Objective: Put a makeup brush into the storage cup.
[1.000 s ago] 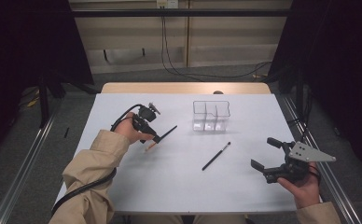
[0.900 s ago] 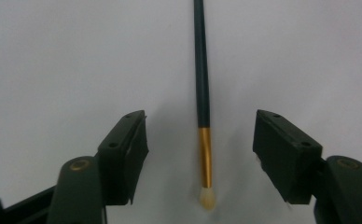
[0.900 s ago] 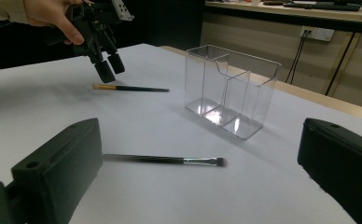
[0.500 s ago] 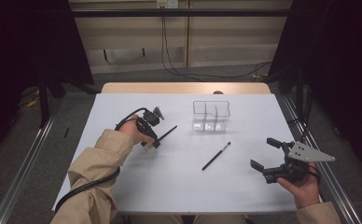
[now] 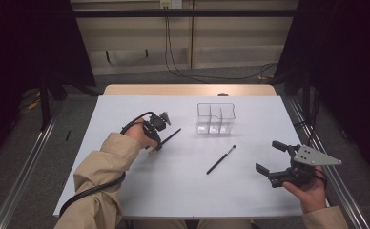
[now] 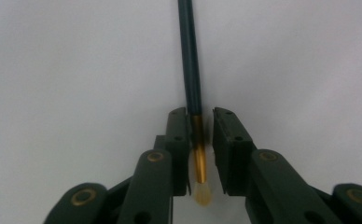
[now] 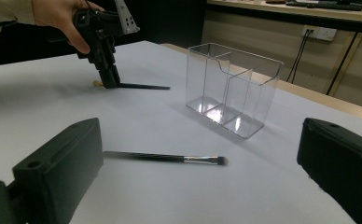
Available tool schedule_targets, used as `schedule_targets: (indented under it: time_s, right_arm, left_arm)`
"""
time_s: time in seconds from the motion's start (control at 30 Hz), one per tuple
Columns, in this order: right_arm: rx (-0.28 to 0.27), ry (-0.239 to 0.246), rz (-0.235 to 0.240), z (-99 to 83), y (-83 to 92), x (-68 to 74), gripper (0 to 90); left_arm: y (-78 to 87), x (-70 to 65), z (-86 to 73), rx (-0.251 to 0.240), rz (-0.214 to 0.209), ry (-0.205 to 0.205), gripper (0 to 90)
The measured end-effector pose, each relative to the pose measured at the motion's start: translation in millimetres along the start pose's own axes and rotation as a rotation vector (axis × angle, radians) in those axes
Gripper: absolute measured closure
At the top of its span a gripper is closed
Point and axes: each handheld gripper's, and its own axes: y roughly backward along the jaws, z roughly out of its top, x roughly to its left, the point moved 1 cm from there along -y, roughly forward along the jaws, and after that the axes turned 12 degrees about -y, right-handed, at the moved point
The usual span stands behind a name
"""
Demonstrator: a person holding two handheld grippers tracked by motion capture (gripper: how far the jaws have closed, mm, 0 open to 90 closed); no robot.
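Observation:
A dark-handled brush [image 5: 171, 135] with a gold ferrule and pale tip lies on the white table. My left gripper [image 5: 153, 147] points down over its tip end. In the left gripper view the brush [image 6: 190, 56] runs away between the jaws of the left gripper [image 6: 201, 116]. These have just been closing around the ferrule, and a sliver of gap still shows on the right side. A second brush [image 5: 220, 160] lies mid-table. My right gripper [image 5: 267, 155] rests at the right, open, with nothing between its jaws. The second brush [image 7: 165, 157] lies beyond it.
A clear three-compartment organiser [image 5: 215, 118] stands upright behind the brushes, also in the right gripper view [image 7: 230, 93]. The white table [image 5: 126, 191] has bare room at the front and left. Dark floor and metal rails flank both sides.
My left gripper has shifted slightly to the right over the brush's tip end. The right gripper, the second brush and the organiser have stayed where they were.

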Motion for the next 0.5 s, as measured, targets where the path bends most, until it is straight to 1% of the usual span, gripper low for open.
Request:
schedule_targets:
  time_s: [0.03,0.07,0.1,0.13,0.17,0.2,0.27,0.37,0.4,0.43,0.5]
  right_arm:
    - [0.001,0.000,-0.001,0.1,0.0,0.1,0.0]
    - [-0.001,0.000,0.001,0.0,-0.1,0.0,0.0]
    - [0.001,0.001,0.000,0.0,-0.2,-0.1,0.0]
    - [0.003,0.001,0.000,-0.1,-0.3,-0.1,0.0]
    - [0.004,0.001,0.003,-0.1,-0.6,-0.3,0.0]
    - [0.004,0.001,0.003,0.0,-0.7,-0.4,0.0]
    - [0.003,0.002,0.002,0.2,-1.0,-0.1,0.0]
    - [0.004,0.005,0.005,0.2,-1.8,0.3,0.0]
    - [0.006,0.006,0.006,0.2,-2.0,0.5,0.0]
    - [0.007,0.009,0.009,0.3,-2.2,0.6,0.0]
    - [0.007,0.010,0.012,0.6,-2.4,0.9,0.0]
  left_arm:
    - [-0.3,-0.6,0.9,0.004,0.000,0.000,79.3]
    - [0.2,-0.3,1.7,0.017,-0.011,-0.011,81.2]
    - [-0.9,-1.3,2.5,0.013,-0.003,-0.012,82.7]
    - [-1.0,-1.4,3.5,0.021,-0.007,-0.008,83.5]
    - [-1.0,-0.6,4.4,0.034,-0.009,-0.010,83.5]
    - [-1.8,-1.1,5.7,0.038,-0.005,-0.006,83.5]
    - [-2.5,-1.3,8.7,0.066,-0.006,-0.019,83.5]
    - [-3.8,-3.2,12.9,0.099,0.009,-0.035,83.6]
    - [-3.7,-3.0,13.4,0.102,0.001,-0.030,83.8]
    - [-4.0,-2.8,13.2,0.100,0.004,-0.026,84.1]
    - [-3.9,-1.8,11.8,0.090,-0.001,-0.033,84.5]
